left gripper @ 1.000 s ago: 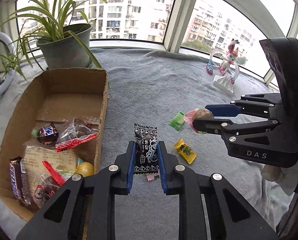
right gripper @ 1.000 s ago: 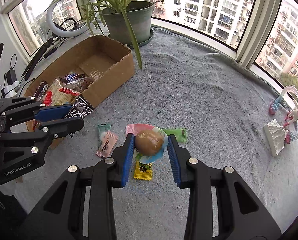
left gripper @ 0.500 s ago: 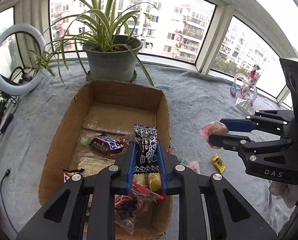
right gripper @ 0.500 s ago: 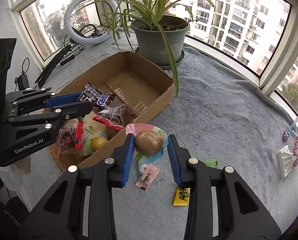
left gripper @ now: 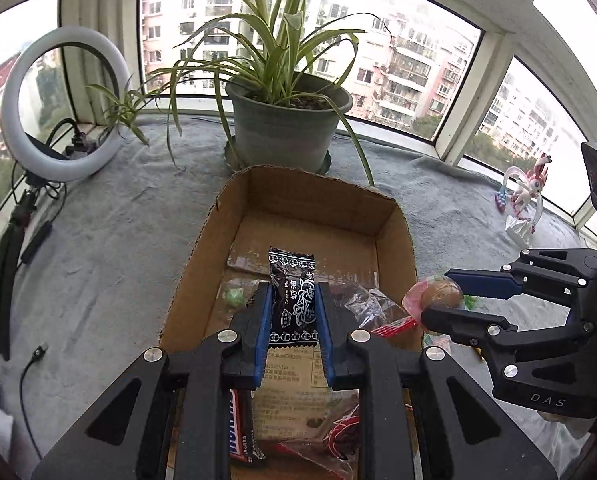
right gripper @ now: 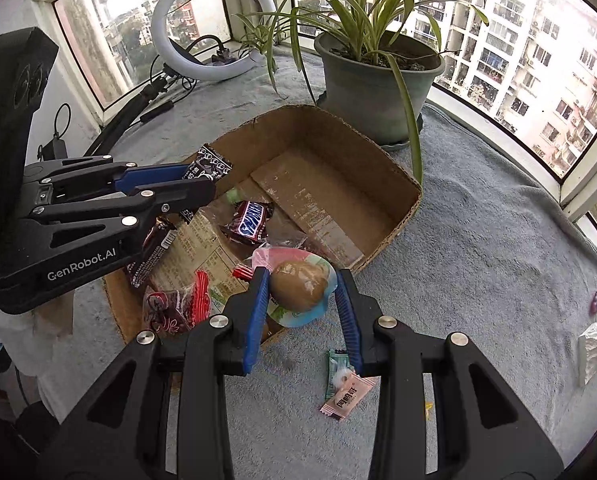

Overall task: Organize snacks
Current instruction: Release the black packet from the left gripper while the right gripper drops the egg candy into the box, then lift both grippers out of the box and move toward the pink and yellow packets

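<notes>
The left gripper (left gripper: pixel 292 312) is clamped on a black plum-candy packet (left gripper: pixel 293 300), held upright above the middle of the cardboard box (left gripper: pixel 394 216). At its three o'clock, the right gripper (right gripper: pixel 300 292) pinches a brown egg in a pink-and-blue wrapper (right gripper: pixel 298 290) over the box's near right edge. Inside the box lie a chocolate bar (right gripper: pixel 248 222), a flat tan packet (right gripper: pixel 202 248) and red-sealed bags (right gripper: pixel 178 306). On the grey blanket (right gripper: pixel 478 260), at six o'clock from the egg, sit a pink sweet (right gripper: pixel 346 398) and a green one (right gripper: pixel 335 368). A potted plant (left gripper: pixel 286 132) stands at twelve o'clock, beyond the box.
</notes>
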`<state>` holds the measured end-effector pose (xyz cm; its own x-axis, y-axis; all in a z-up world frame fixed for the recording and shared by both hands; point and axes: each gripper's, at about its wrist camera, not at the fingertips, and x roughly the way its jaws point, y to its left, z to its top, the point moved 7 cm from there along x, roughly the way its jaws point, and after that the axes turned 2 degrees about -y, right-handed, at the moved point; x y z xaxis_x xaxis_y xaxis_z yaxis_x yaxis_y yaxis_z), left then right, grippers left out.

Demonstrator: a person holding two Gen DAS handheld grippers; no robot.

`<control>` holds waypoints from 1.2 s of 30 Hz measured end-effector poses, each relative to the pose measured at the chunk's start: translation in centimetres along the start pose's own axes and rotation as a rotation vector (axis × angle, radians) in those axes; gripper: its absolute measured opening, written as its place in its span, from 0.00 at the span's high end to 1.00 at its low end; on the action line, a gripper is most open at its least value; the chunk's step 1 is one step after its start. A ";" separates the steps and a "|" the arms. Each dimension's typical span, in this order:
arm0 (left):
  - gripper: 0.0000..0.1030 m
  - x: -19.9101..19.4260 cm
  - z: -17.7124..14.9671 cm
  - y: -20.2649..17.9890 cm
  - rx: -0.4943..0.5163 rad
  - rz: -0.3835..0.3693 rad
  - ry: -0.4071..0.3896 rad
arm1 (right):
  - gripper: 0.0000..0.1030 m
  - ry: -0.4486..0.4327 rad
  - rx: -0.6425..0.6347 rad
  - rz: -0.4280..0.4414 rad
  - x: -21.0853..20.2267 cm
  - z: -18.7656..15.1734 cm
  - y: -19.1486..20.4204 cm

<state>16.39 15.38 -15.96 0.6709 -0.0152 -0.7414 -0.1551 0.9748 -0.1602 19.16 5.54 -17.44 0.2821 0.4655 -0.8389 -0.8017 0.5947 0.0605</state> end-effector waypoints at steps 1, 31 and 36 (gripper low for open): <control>0.81 0.0 0.0 0.2 -0.003 0.001 0.001 | 0.66 0.002 -0.002 0.004 0.2 0.1 0.2; 0.65 0.2 0.1 0.9 -0.013 0.031 0.009 | 0.30 -0.021 -0.011 -0.021 -0.7 0.0 0.3; 0.65 -0.1 0.0 0.4 -0.007 0.024 0.009 | 0.30 -0.033 0.013 -0.036 -2.0 -0.5 -1.0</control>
<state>16.32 15.78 -15.97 0.6601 0.0057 -0.7511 -0.1757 0.9734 -0.1471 19.08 3.69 -16.09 0.3282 0.4644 -0.8226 -0.7839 0.6198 0.0372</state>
